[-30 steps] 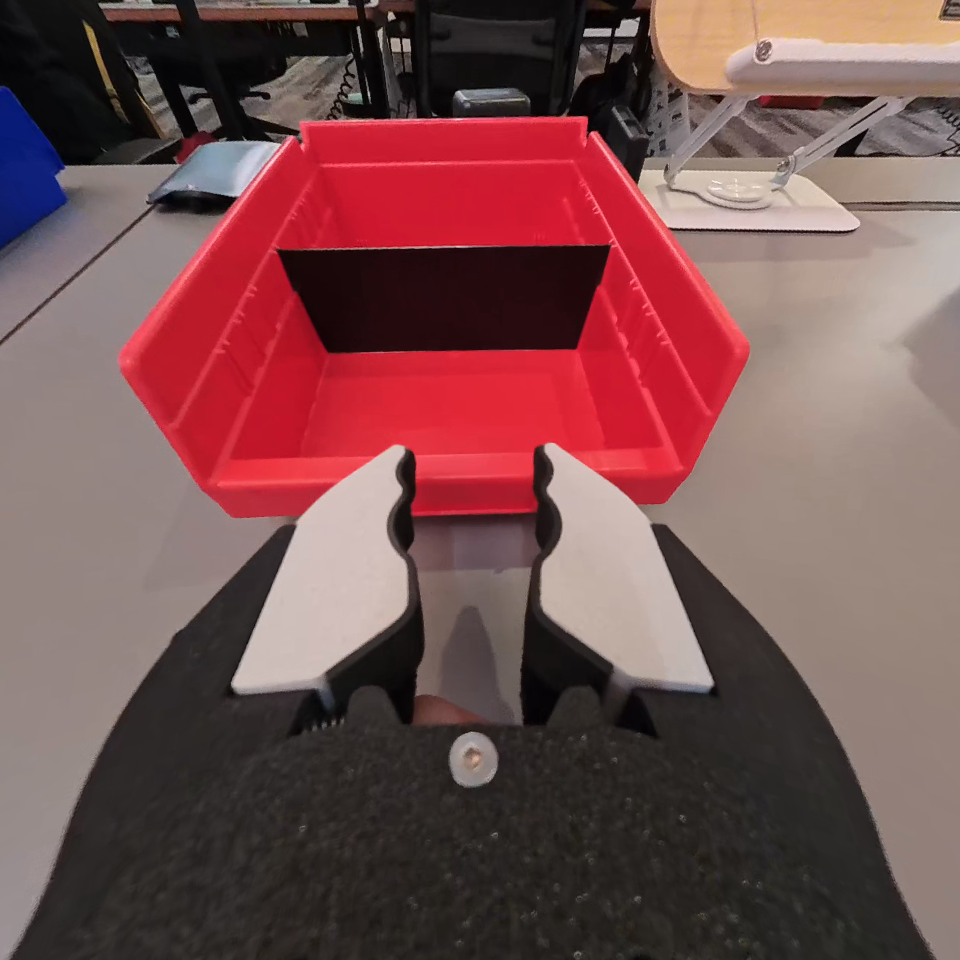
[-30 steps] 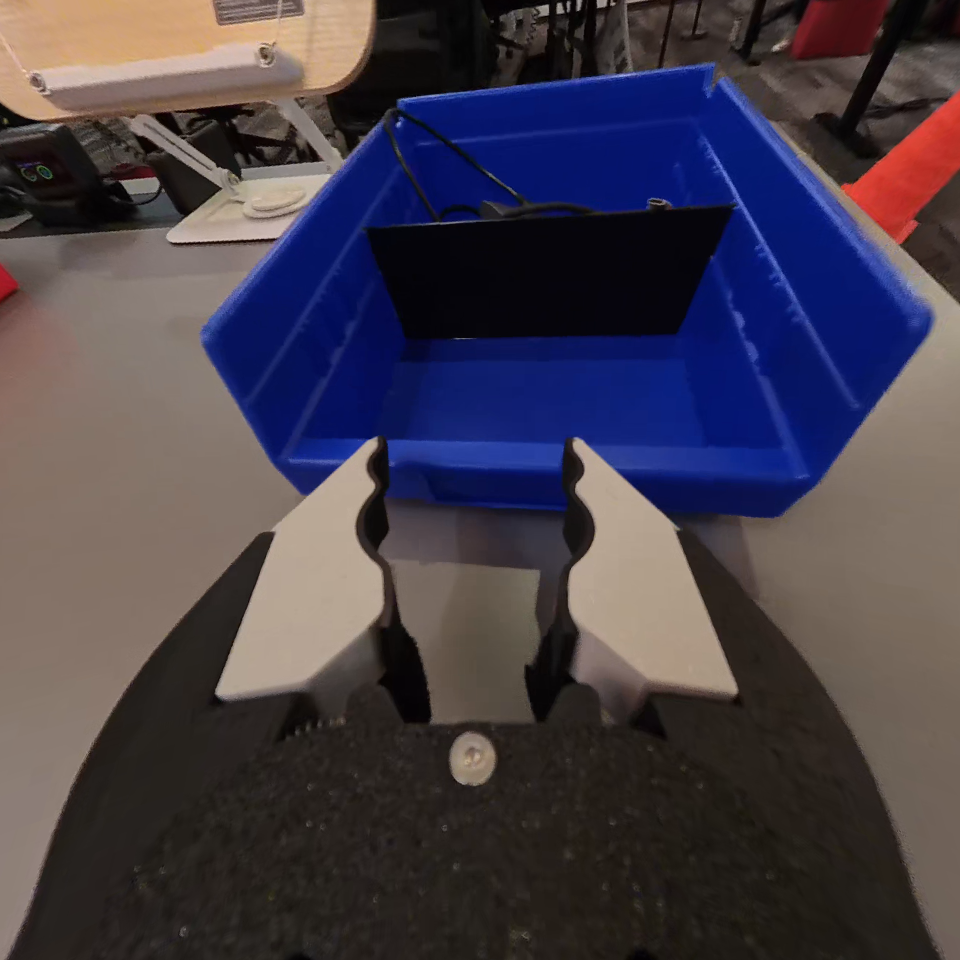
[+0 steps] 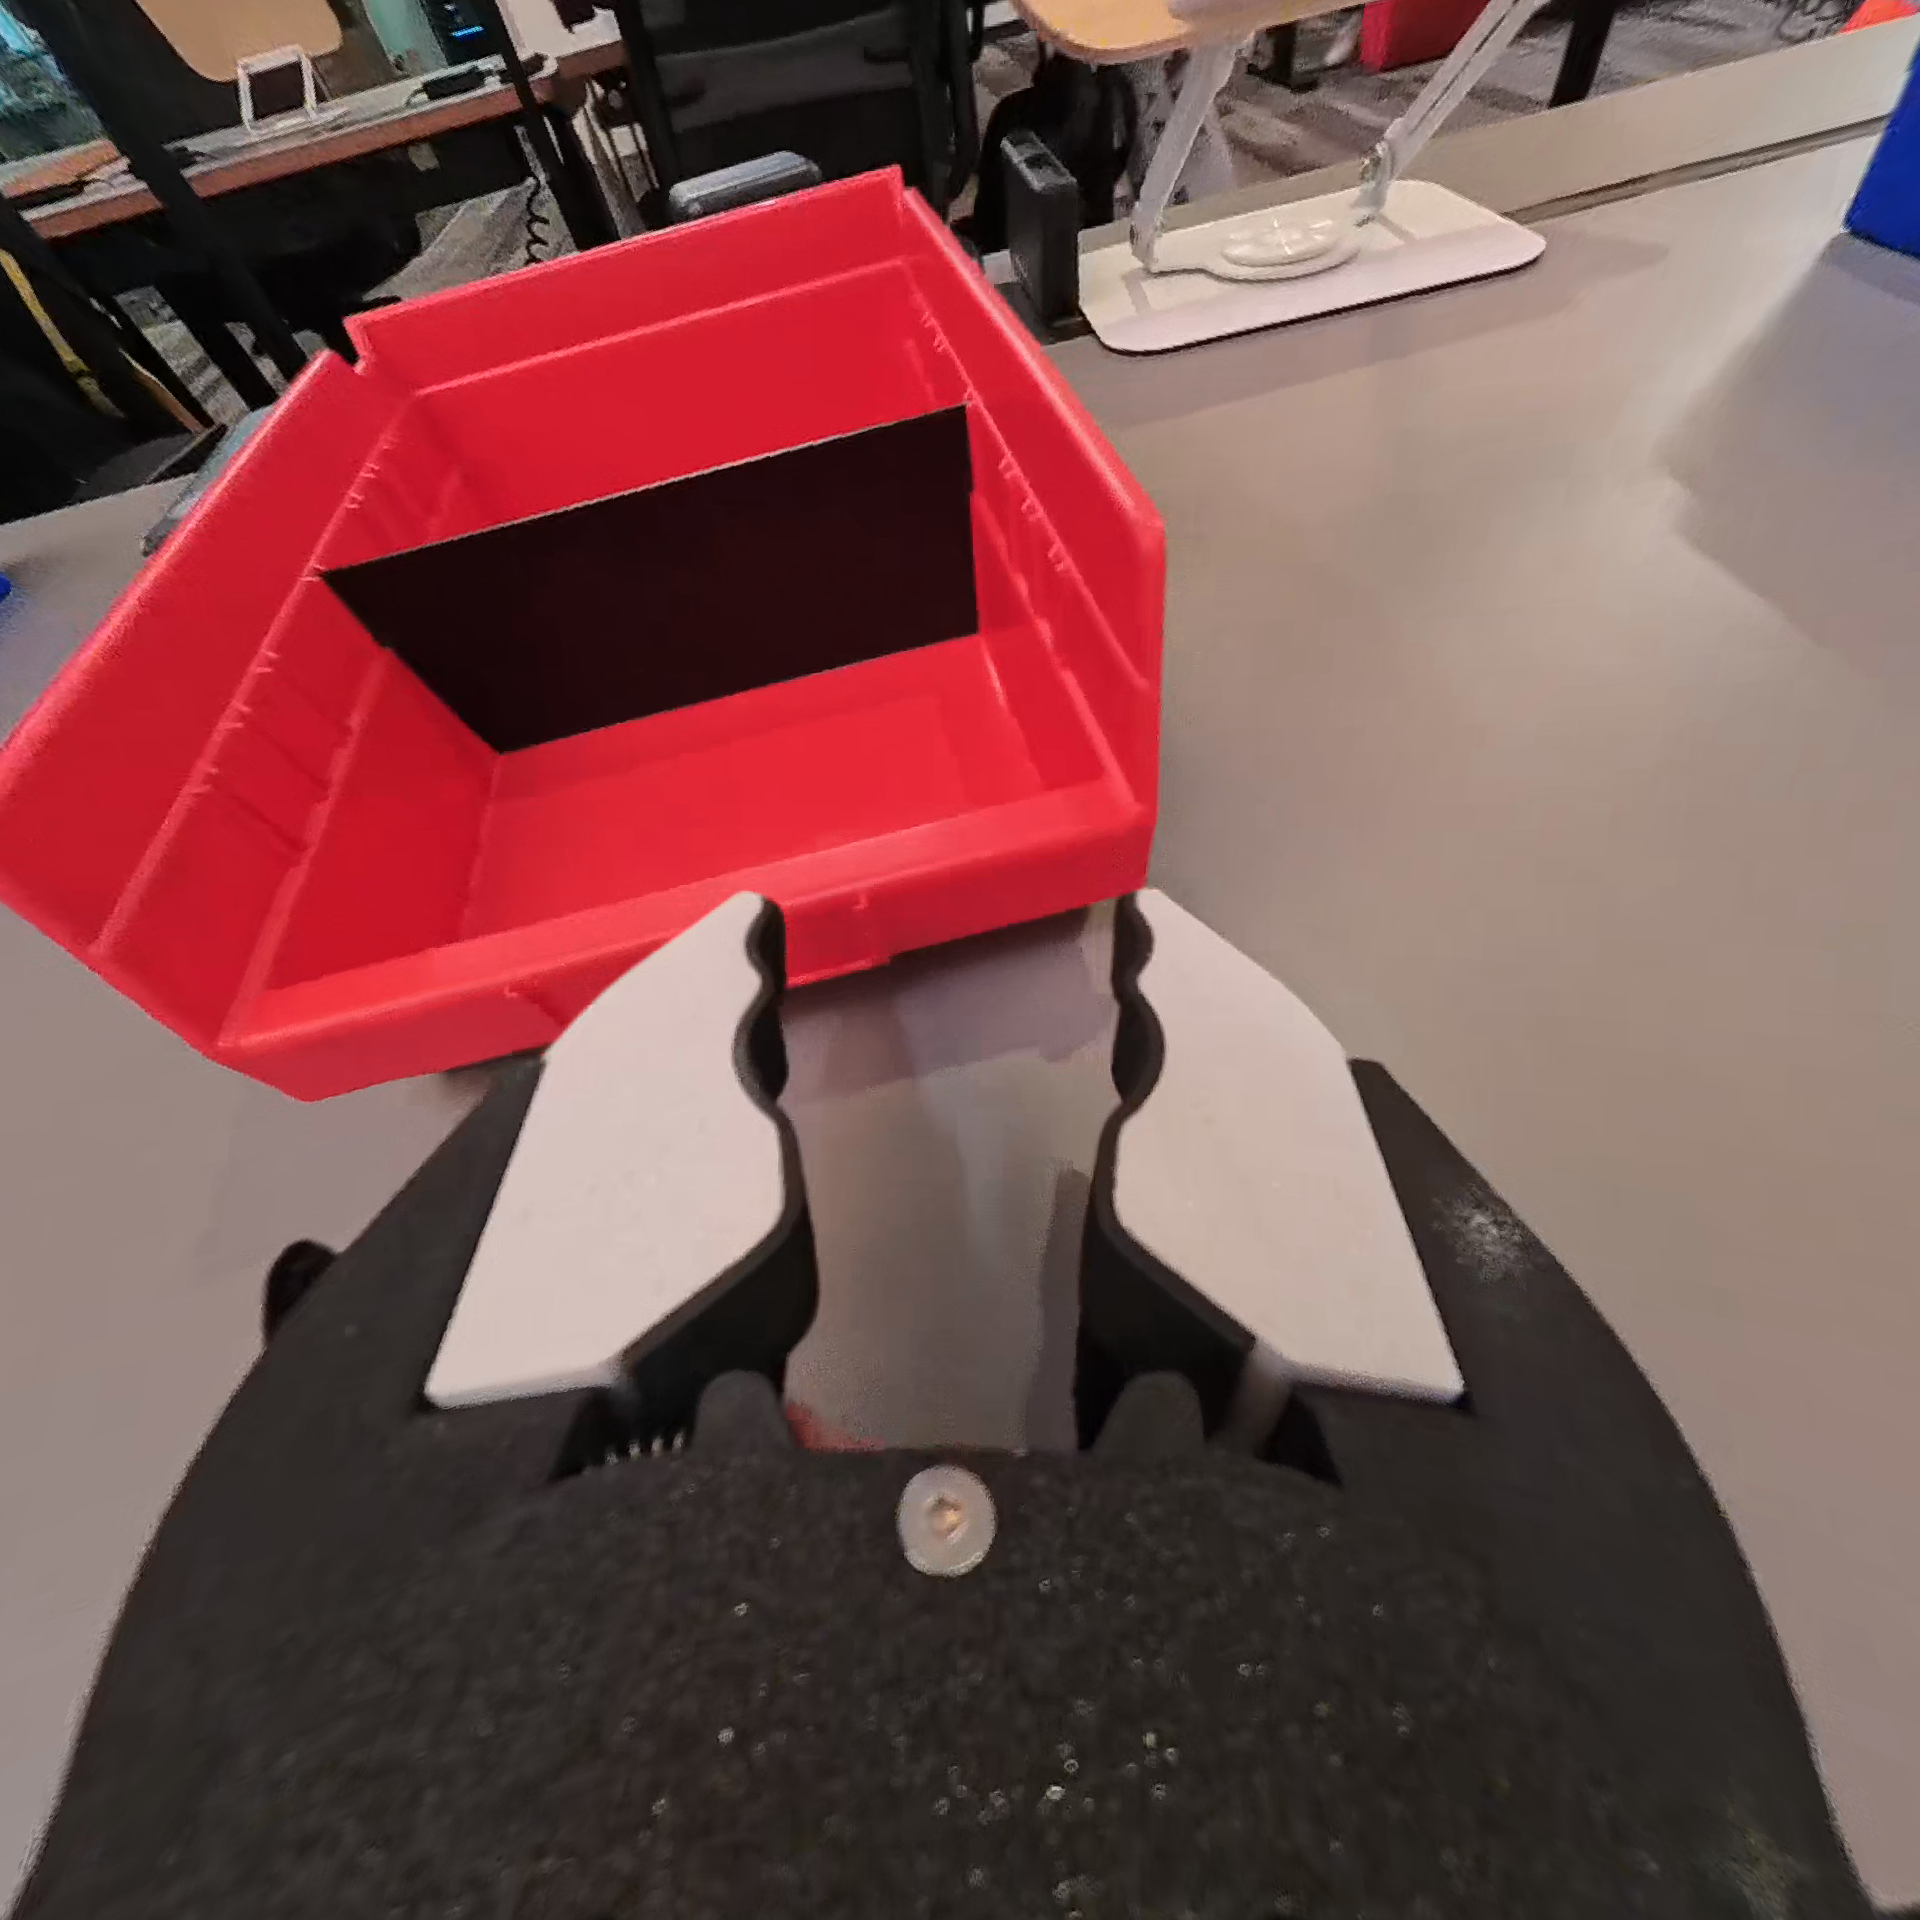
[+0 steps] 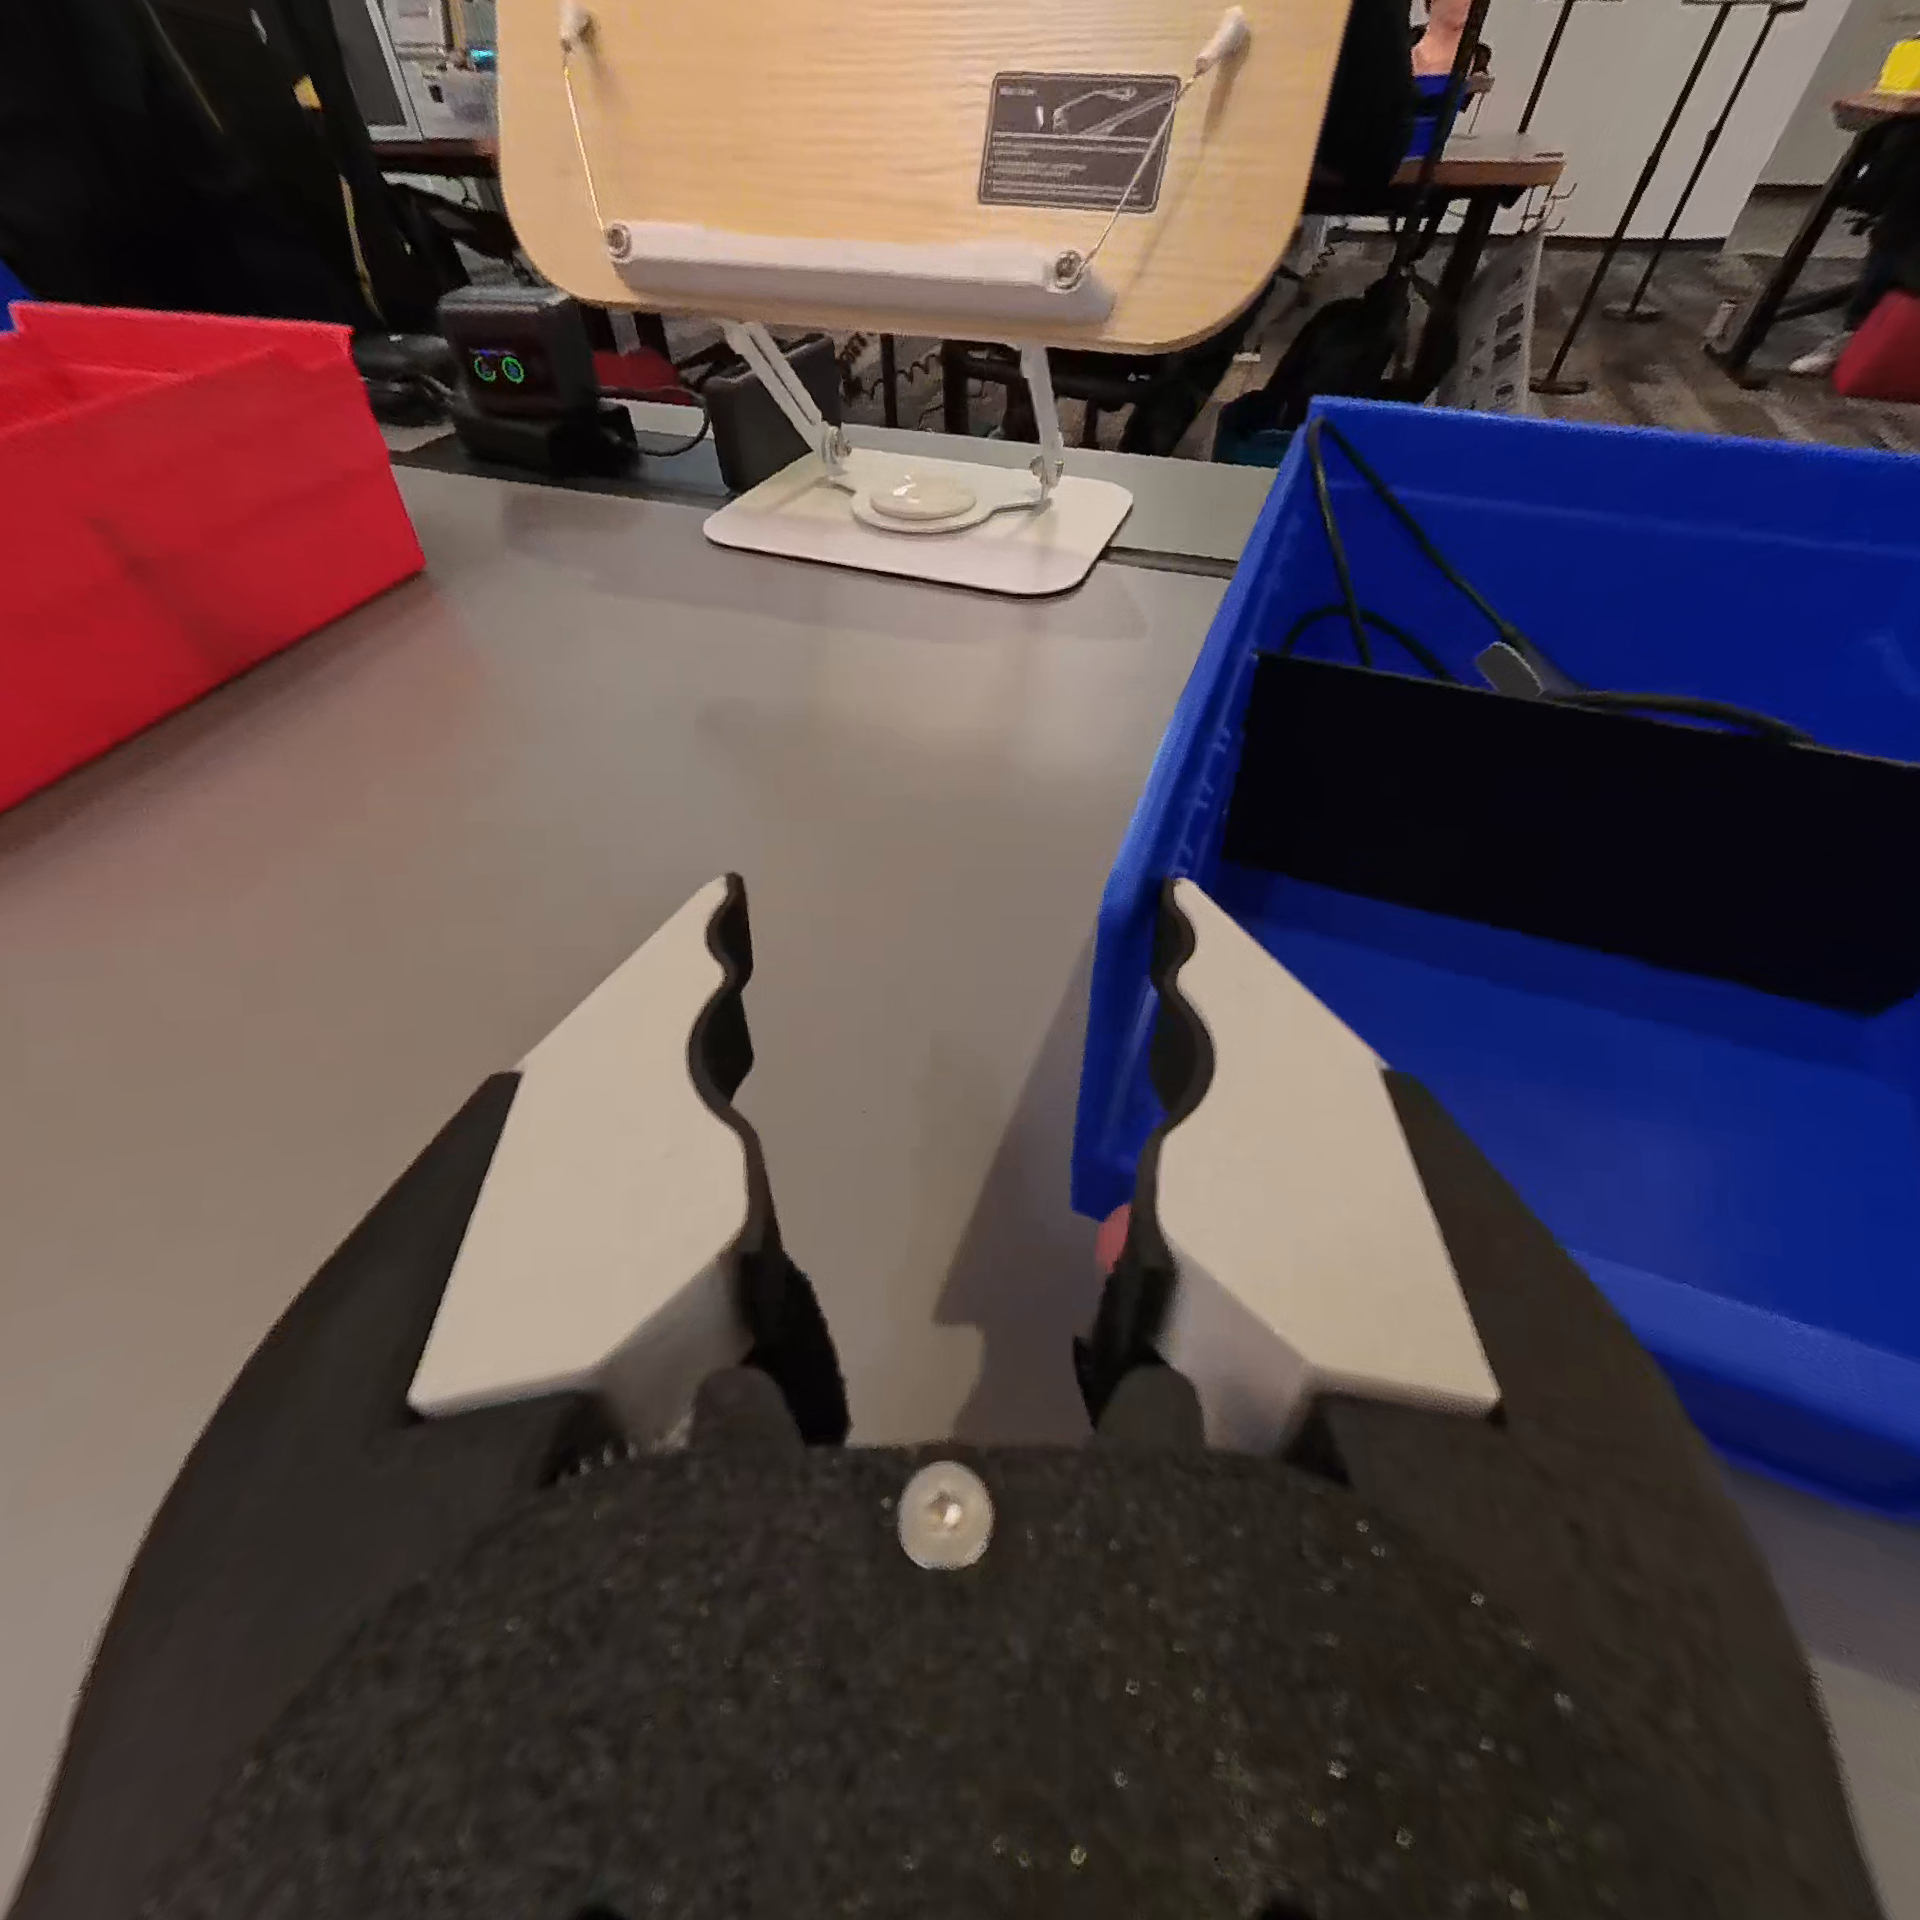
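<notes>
Both empty and spread, the left hand-held gripper (image 3: 945,925) and right hand-held gripper (image 4: 951,904) are swinging off-centre from the red bin (image 3: 208,790) and blue bin (image 4: 1662,1143), wider than a second ago.

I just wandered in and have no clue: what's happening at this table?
A person holds two hand grippers over a grey table. The left gripper is open and empty, near the front lip of a red bin with a black divider. The right gripper is open and empty too, beside a blue bin with a black cable inside.
</notes>
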A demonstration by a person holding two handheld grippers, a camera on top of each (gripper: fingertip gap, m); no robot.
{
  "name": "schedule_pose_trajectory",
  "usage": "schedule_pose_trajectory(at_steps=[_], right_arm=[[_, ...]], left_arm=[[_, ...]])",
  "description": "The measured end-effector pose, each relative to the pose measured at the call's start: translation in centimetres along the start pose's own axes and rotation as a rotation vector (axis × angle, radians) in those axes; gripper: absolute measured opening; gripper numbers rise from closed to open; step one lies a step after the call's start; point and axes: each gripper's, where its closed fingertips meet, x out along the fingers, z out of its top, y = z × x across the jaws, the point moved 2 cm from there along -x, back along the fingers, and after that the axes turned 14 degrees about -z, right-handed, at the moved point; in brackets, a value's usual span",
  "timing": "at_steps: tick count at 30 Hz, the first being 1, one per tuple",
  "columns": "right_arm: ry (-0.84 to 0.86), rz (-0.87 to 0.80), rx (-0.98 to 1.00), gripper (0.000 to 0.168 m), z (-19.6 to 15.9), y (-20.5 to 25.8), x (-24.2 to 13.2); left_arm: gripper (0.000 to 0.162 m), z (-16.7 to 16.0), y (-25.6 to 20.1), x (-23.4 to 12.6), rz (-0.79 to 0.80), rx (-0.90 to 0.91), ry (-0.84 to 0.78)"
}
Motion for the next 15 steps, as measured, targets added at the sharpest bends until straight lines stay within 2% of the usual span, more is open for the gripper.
schedule_pose_trajectory(at_steps=[3,7,11,15], right_arm=[[-0.003,0.008,-0.008,0.077,-0.2,0.6,-0.6],[-0.002,0.131,-0.001,0.073,-0.5,3.1,-2.7],[0.02,0.269,-0.011,0.072,-1.0,7.2,-5.9],[0.041,0.412,-0.052,0.069,-1.4,11.6,-9.9]], left_arm=[[0.056,0.7,-1.0,-0.4,-0.02,0.001,-0.034],[0.058,1.4,-3.9,-0.7,-0.039,0.045,-0.033],[0.05,3.5,-11.1,-0.3,-0.199,0.088,-0.117],[0.06,3.9,-19.0,1.0,-0.38,0.115,-0.108]])
